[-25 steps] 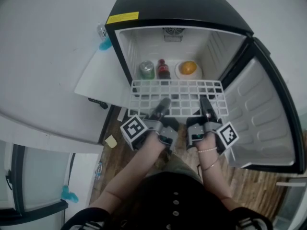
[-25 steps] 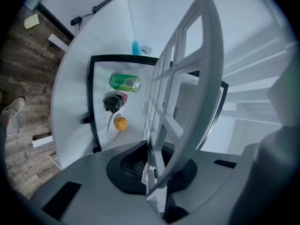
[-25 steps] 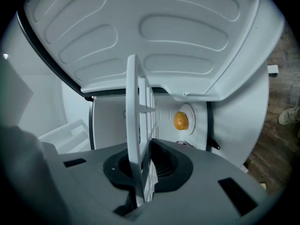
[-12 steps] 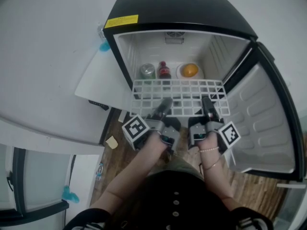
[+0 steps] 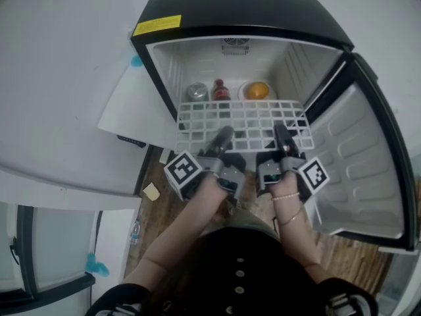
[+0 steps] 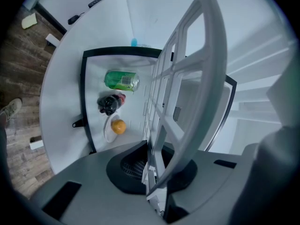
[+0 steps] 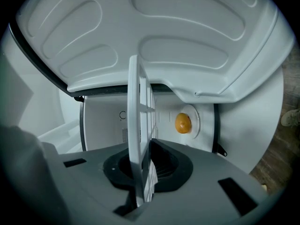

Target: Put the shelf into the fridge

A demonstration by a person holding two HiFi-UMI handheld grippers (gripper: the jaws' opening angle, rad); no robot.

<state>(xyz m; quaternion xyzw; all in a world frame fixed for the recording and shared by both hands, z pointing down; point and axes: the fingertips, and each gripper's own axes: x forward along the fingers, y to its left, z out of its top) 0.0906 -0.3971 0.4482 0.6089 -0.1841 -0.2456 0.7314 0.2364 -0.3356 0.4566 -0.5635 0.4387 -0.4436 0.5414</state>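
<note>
The mini fridge (image 5: pixel 243 12) stands open at 12 o'clock in the head view, with its door (image 5: pixel 355 170) swung out toward 3 o'clock. A yellow label (image 5: pixel 157 25) sits on its black top edge at 11 o'clock; the print on it is too small to read.

The white wire shelf (image 5: pixel 243 120) lies roughly level across the fridge mouth. Its far edge is just inside the opening and its near edge juts toward the person.

The left gripper (image 5: pixel 222 137) is clamped on the near edge at about 7 o'clock of the shelf. In the left gripper view, the rim wire is pinched between its dark pads. The right gripper (image 5: pixel 283 135) is clamped on the same edge at about 5 o'clock, with the grid passing edge-on between its closed jaws.

On the fridge floor, beyond the shelf's far edge, stand three things in a row:
- a green can (image 5: pixel 196 92), brand unreadable
- a dark bottle (image 5: pixel 221 89) with a red cap, its label illegible
- an orange (image 5: pixel 258 91) on a white plate (image 5: pixel 244 95)

A yellow sticky note (image 5: pixel 152 193) lies on the wooden floor at 8 o'clock.
</note>
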